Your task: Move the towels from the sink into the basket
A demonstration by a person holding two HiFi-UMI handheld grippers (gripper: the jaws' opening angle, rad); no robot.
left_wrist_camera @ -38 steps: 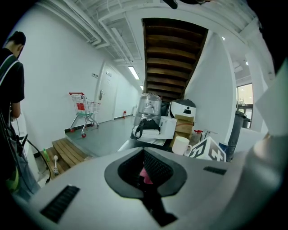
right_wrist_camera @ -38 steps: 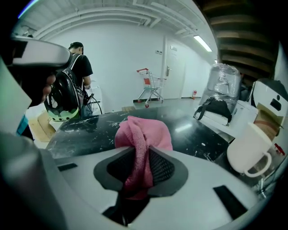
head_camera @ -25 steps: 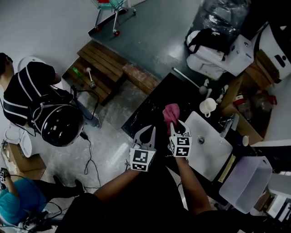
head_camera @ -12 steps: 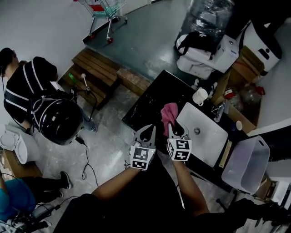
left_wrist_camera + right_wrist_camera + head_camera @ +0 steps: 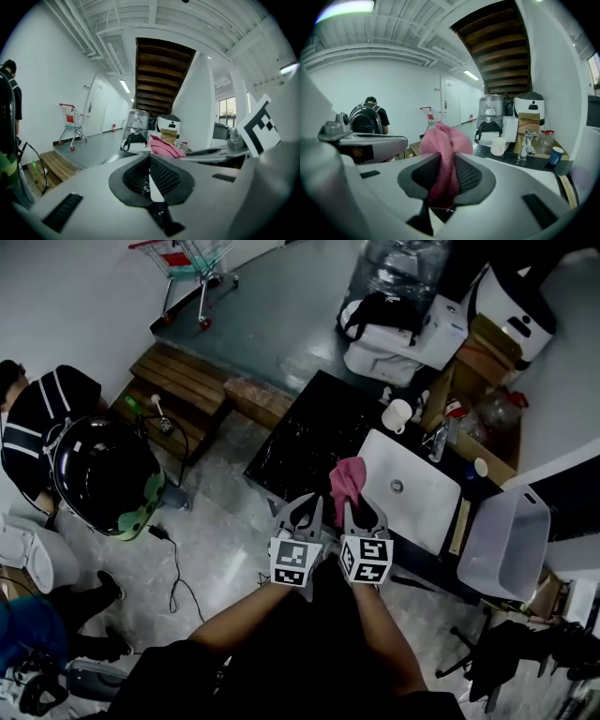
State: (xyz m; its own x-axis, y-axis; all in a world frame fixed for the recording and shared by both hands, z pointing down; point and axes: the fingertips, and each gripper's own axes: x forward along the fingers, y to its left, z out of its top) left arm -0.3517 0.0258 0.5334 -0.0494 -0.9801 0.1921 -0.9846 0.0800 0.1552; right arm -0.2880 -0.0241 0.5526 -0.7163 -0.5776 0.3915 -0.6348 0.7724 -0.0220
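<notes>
A pink towel (image 5: 349,479) is clamped in my right gripper (image 5: 360,509), held up over the black counter (image 5: 309,432) just left of the white sink (image 5: 417,493). In the right gripper view the towel (image 5: 443,150) bunches up between the dark pads of the right gripper (image 5: 445,173). My left gripper (image 5: 302,506) hovers close beside it on the left, shut and empty. In the left gripper view, the left gripper's (image 5: 150,174) pads meet, with the towel (image 5: 165,146) beyond them. The translucent basket (image 5: 506,540) stands right of the sink.
A person (image 5: 42,423) with a black helmet-shaped pack (image 5: 98,474) stands on the left by a wooden bench (image 5: 183,385). A white cup (image 5: 397,415), faucet (image 5: 439,442) and blue cup (image 5: 481,468) ring the sink. A water bottle (image 5: 403,268) and shopping cart (image 5: 192,259) stand further off.
Both grippers have travelled together, the pink towel still clamped in the right one and raised a little. The head view has shifted, so the basket now shows more fully at the right.
</notes>
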